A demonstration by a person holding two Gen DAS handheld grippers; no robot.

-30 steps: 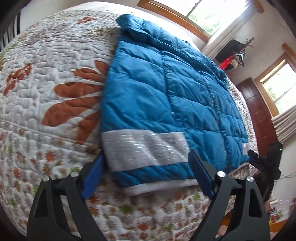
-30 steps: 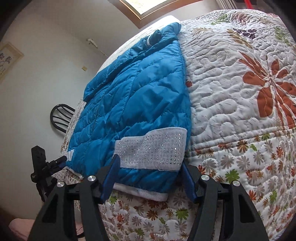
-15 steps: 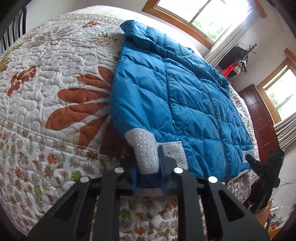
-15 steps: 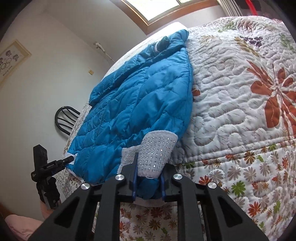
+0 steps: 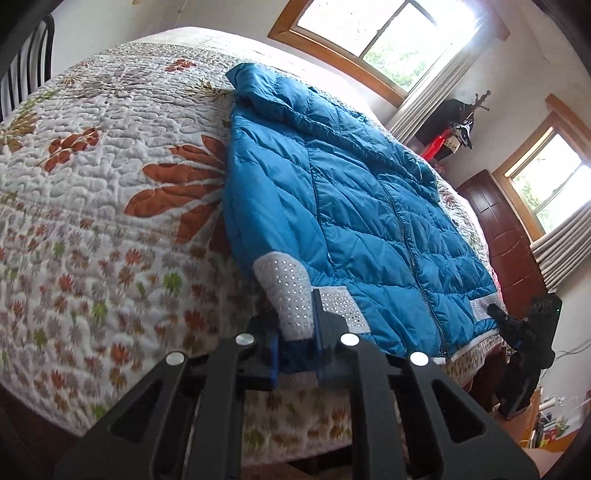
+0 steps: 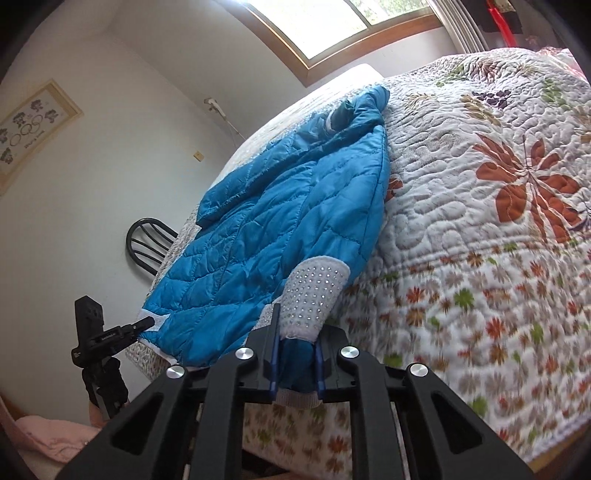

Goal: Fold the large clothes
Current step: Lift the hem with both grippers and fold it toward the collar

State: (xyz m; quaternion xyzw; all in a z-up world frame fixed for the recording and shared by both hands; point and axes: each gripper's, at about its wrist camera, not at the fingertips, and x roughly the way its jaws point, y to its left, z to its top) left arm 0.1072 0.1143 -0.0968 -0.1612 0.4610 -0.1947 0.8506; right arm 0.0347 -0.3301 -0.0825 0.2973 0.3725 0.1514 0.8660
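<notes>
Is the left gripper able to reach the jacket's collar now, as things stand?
Probably not: the left gripper is shut on the jacket hem at the near bed edge; the collar lies at the far end.

A white quilt (image 5: 110, 173) with orange leaves and small flowers covers the bed. Behind it, wood-framed windows (image 5: 388, 33) let in bright light, with pale curtains (image 5: 424, 96) at their sides. A dark wooden door (image 5: 513, 243) stands near a coat rack (image 5: 469, 118) hung with dark things. A black chair (image 6: 147, 243) stands by the white wall, where a framed picture (image 6: 33, 125) hangs. Pink cloth (image 6: 48, 439) lies low at the left.
</notes>
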